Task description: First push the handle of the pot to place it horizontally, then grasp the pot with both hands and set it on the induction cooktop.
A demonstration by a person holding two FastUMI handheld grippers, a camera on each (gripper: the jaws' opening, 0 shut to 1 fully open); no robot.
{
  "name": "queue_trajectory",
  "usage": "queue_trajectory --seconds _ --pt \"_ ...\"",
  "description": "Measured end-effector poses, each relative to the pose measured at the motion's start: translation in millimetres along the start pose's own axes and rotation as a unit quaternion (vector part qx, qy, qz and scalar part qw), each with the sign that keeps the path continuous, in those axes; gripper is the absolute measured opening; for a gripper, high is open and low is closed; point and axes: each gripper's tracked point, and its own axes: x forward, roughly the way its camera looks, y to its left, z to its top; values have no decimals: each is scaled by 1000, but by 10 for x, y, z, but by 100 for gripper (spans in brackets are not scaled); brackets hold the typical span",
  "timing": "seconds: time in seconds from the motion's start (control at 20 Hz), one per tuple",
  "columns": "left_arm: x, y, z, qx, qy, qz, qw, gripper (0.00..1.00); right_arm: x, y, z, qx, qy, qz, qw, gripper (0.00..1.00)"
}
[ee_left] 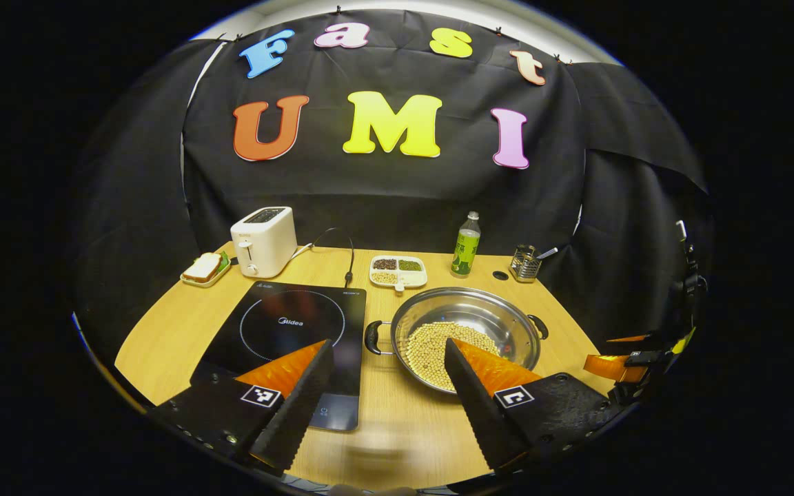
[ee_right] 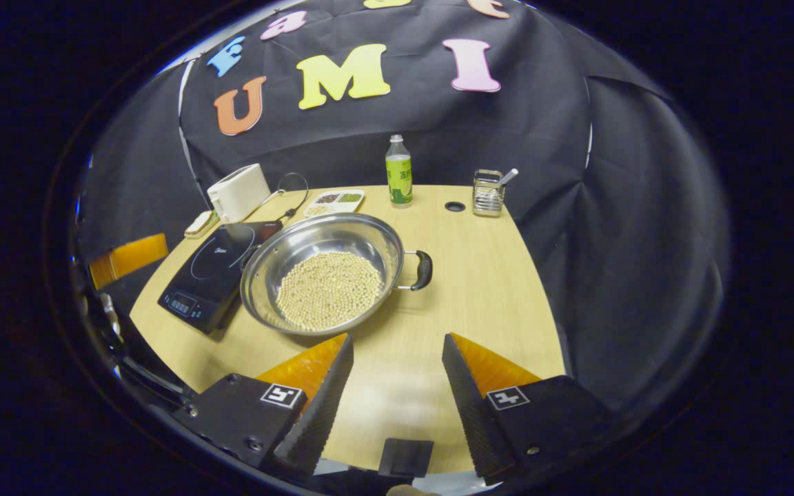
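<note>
A wooden table [ee_left: 183, 331] carries the induction cooktop [ee_left: 287, 337] at the left gripper's [ee_left: 387, 375] eleven o'clock and the pot [ee_left: 466, 334] at one. Both grippers are spread, holding nothing. From the right gripper [ee_right: 397, 365], the pot's handle [ee_right: 423, 270] sits near twelve.

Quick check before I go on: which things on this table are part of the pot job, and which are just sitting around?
Part of the job:
pot with beans
pot handles
induction cooktop
left gripper, open
right gripper, open

Just lying about:
toaster
sandwich plate
divided dish
bottle
utensil holder
</note>
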Motion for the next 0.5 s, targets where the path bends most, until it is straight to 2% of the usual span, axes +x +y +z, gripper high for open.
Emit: queue_trajectory --seconds 0.05,0.1,0.15,0.2,0.5 --pt "145 -4 -61 6 17 6 1000 96 126 -23 41 5 7 6 1000 87" --pt "287 -22 -88 9 22 8 1000 96 258 -39 64 9 17 11 1000 83" --pt "414 -31 -168 11 37 9 999 96 392 -53 115 14 23 17 1000 84" --pt "545 -33 -222 14 50 12 999 96 525 -72 182 18 27 20 999 79" --pt "1202 54 -448 23 101 36 994 97 1134 -152 452 16 47 28 998 80"
